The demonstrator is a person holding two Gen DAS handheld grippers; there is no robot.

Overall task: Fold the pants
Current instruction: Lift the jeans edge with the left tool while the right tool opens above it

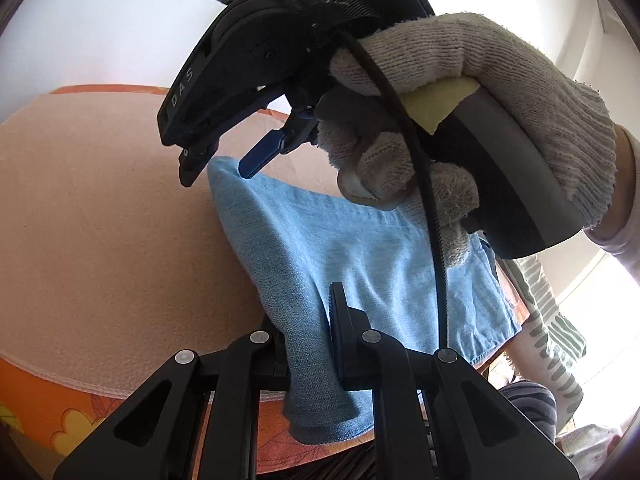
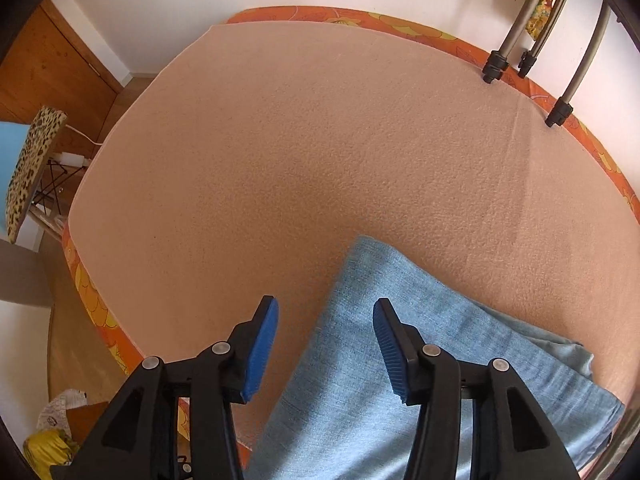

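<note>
A broad peach-pink blanket [image 2: 280,140] covers the work surface, with an orange flowered cloth [image 2: 86,292] showing along its rim. On it, toward the near edge, lie the pants [image 2: 360,380]: pale blue denim, faded and soft-looking, folded over into layers, one long edge running straight and a lower layer peeking out at the right in the right wrist view.

The left wrist view shows a bunched fold of the denim rising off the blanket and pinched tight in the left gripper [image 1: 310,360], whose jaws are clamped on the cloth. That view alone also shows a hand in a grey knitted glove [image 1: 460,120] holding the right gripper [image 1: 224,160] above the far end of the pants.

From the right wrist view, the right gripper's blue-padded jaws stand apart above the denim with nothing pressed between them, one pad over the blanket, the other over the cloth. Only here do grey metal legs [image 2: 568,80] and a leopard-print seat [image 2: 32,168] appear at the edges.
</note>
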